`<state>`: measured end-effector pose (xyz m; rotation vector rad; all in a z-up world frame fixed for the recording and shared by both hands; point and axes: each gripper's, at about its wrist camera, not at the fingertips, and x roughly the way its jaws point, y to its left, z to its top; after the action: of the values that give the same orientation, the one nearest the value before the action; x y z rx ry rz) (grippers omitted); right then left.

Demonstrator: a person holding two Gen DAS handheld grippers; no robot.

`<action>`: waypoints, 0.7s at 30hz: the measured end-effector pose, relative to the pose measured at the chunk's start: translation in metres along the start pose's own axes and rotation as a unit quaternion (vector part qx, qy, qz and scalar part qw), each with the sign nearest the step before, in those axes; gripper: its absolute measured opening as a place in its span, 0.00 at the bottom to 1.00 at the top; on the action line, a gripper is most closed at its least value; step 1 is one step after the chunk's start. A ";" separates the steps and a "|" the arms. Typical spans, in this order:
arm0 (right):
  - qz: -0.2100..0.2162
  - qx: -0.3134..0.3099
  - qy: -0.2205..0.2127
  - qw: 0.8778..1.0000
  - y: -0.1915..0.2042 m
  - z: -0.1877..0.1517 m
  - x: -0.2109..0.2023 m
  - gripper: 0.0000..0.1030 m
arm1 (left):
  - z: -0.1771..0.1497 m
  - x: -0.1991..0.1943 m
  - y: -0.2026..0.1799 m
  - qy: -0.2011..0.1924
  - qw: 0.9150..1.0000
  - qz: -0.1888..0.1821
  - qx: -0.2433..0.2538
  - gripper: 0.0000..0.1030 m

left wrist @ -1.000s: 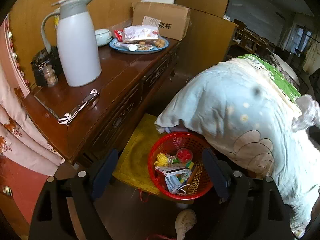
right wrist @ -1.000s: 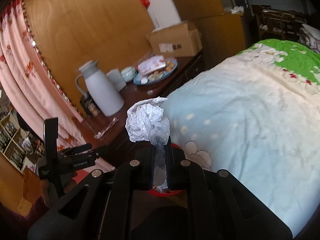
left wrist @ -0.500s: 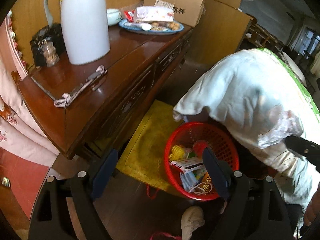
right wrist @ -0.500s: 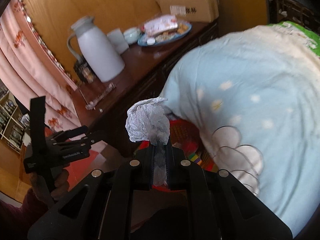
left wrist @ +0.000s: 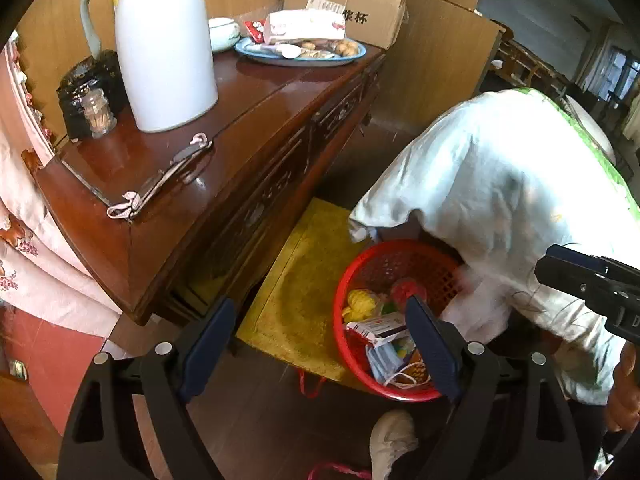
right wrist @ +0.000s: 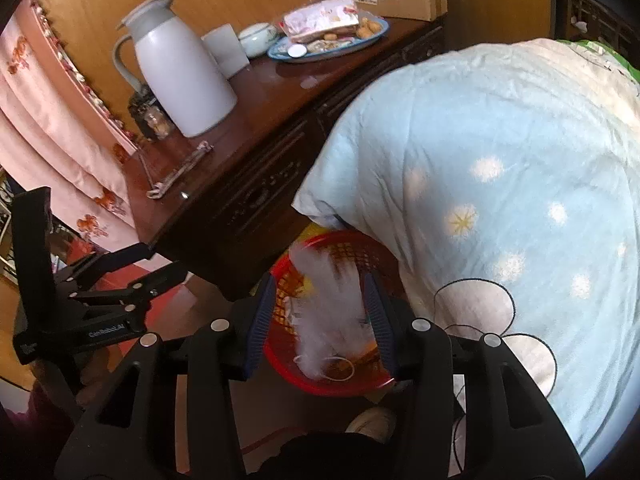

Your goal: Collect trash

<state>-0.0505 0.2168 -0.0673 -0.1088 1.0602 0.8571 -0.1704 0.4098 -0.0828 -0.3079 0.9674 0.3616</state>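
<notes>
Now blurred white wrapper, long axis vertical, loose between wide-open right hand-held gripper above red basket.

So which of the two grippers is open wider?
The left gripper: its fingers are spread wide with nothing between them, while the right gripper is narrower, with blurred white paper above the red basket.

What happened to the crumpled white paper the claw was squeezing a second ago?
The right claw opened and let go of the white paper, which is dropping, blurred, over the red basket. The left claw stayed open.
</notes>
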 end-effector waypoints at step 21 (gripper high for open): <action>-0.005 -0.001 -0.180 0.984 0.031 -0.035 -0.197 0.72 | -0.007 -0.152 -0.066 -0.100 0.993 0.011 0.058 0.88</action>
<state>-0.1364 0.1103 0.0814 0.0394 0.7184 0.8306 -0.2260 0.3230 0.0473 -0.1528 0.7926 0.3487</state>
